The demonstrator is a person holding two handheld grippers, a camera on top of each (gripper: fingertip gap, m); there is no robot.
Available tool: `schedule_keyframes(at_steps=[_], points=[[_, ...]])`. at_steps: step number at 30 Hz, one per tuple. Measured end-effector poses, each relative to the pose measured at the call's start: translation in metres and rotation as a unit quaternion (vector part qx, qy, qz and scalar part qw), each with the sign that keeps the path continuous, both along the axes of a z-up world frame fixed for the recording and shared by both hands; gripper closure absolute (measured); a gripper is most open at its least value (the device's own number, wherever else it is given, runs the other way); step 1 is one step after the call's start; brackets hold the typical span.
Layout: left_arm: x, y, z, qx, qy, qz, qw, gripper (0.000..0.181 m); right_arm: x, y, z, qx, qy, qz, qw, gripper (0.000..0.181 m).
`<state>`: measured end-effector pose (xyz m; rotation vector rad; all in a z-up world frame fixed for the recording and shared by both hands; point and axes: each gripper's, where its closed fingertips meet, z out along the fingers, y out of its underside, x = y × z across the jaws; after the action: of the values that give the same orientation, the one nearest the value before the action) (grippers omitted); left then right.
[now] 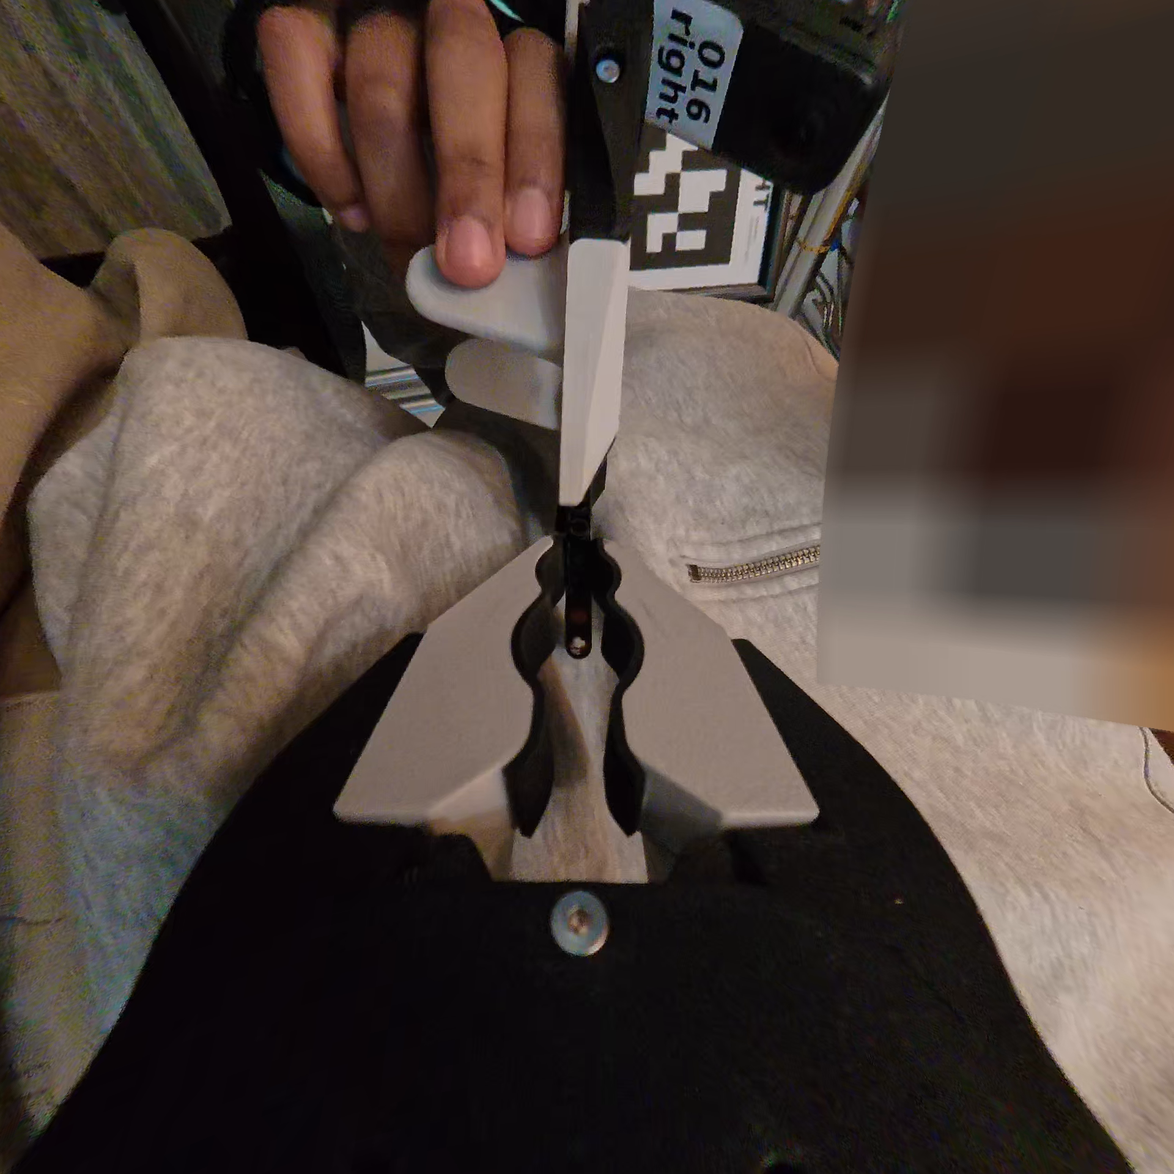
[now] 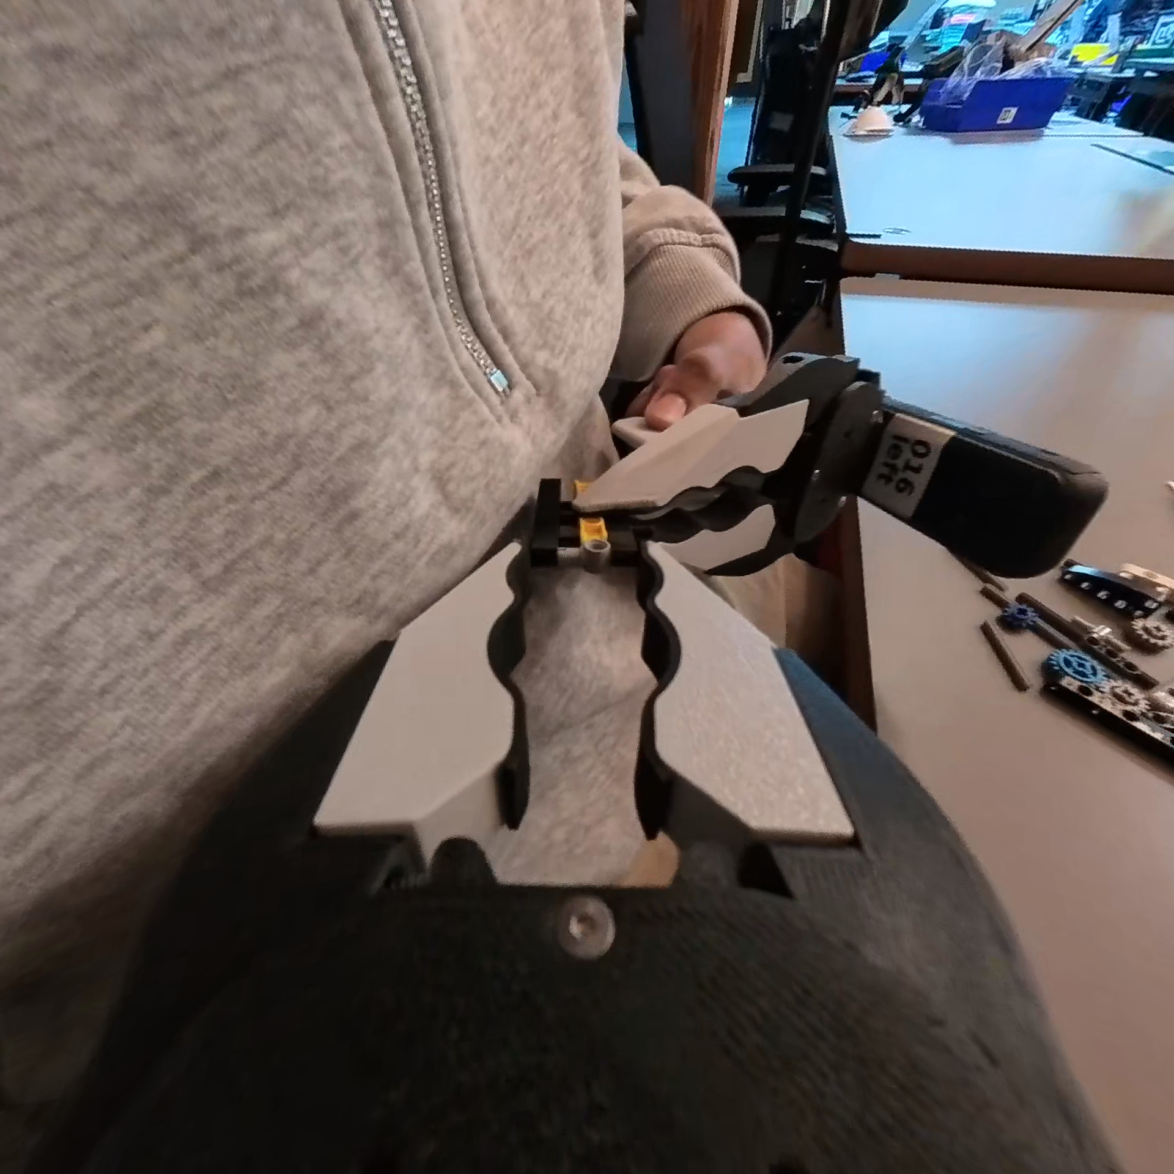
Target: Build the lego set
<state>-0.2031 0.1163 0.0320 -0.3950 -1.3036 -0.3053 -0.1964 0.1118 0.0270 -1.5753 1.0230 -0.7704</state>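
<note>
Both sets of jaws are closed on one small lego frame, held in the air in front of the person's grey hoodie (image 2: 254, 317). Left gripper (image 1: 575, 540) first: its tips are pinched nearly together on a thin black beam (image 1: 577, 610) of the build, which runs back from the tips between the fingers, seen edge-on. Its long axis lies along that gripper's own line. From the right wrist view the left gripper (image 2: 587, 508) comes in from the right side and clamps the far edge of the frame (image 2: 575, 530), top and bottom.

Right gripper (image 2: 581, 556) next: its fingers stand wider, and the black frame with its yellow piece (image 2: 592, 526) and grey connector (image 2: 596, 551) spans the gap between the tips, long axis crosswise to the fingers. Each tip appears to press an end of the frame, though blur there makes the contact hard to confirm.

So the build sits at the meeting point of both grippers, right gripper gripping its length, left gripper gripping across it, roughly at right angles. Neither is nearer; any push or twist would work one grip against the other.

Farther right, loose parts (image 2: 1105, 654) lie on the table (image 2: 1016, 445): black beams, rods and gears, well apart from the grippers.
</note>
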Motion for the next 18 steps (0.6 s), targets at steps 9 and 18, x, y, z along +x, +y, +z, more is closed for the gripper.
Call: schedule_keyframes(at_steps=[9, 18], points=[[-0.006, 0.003, -0.002, 0.007, -0.006, -0.01, 1.0, 0.177, -0.005, 0.002, -0.003, 0.027, 0.002, 0.0, 1.0, 0.15], [0.0, -0.042, 0.001, -0.083, -0.018, 0.11, 0.99, 0.126, -0.012, -0.046, 0.002, 0.046, -0.038, -0.095, 0.994, 0.15]])
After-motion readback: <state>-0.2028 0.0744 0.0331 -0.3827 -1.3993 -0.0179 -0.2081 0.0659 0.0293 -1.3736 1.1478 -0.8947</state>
